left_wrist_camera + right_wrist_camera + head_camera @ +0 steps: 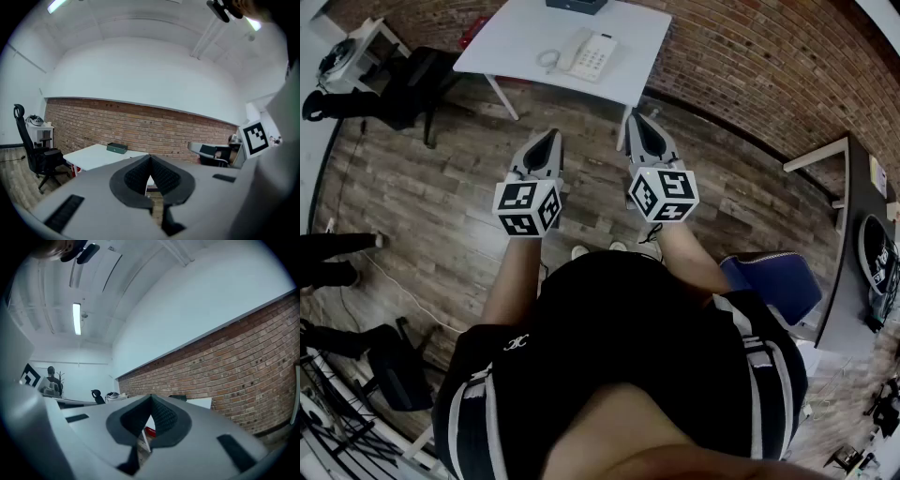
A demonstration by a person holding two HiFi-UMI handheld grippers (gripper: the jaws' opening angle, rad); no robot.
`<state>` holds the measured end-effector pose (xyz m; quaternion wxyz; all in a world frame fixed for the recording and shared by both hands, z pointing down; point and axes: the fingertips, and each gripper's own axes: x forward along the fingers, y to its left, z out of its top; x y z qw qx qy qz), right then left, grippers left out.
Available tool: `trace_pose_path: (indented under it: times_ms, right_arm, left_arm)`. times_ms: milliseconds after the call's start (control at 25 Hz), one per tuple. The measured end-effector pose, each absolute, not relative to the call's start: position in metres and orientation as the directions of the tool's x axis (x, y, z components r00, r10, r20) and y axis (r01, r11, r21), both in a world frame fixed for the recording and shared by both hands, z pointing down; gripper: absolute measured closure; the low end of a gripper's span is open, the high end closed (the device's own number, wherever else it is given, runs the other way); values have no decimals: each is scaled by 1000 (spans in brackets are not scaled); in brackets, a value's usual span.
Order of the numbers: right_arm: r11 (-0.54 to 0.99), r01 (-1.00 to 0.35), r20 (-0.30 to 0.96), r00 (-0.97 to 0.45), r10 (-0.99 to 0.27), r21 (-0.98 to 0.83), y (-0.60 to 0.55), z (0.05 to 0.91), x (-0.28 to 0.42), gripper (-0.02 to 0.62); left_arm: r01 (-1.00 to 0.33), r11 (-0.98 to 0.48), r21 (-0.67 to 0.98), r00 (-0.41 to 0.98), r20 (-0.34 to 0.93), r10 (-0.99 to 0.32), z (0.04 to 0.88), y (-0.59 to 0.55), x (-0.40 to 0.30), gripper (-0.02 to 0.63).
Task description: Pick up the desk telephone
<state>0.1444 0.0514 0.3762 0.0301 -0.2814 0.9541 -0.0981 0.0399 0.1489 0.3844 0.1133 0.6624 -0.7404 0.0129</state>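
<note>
Two grey hand-held tools are held side by side over the dark wood-plank floor (422, 206), short of the white rectangular table (511, 37). The left gripper (550, 137) is clenched with nothing between its jaws, and the right gripper (639, 119) is likewise closed and empty. The white desk telephone (586, 54) is seen lying on the tabletop, well apart from both grippers. A dark flat box (577, 5) is set behind it, toward the red brick wall (750, 66).
</note>
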Motion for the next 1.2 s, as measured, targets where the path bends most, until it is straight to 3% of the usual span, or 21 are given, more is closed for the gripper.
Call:
trace_pose_path:
  times_ms: [1200]
  right_arm:
    - [821, -526, -35, -838, -545, -222, 85, 377, 102, 597]
  left_arm:
    - [-987, 77, 142, -55, 151, -987, 383, 165, -5, 604]
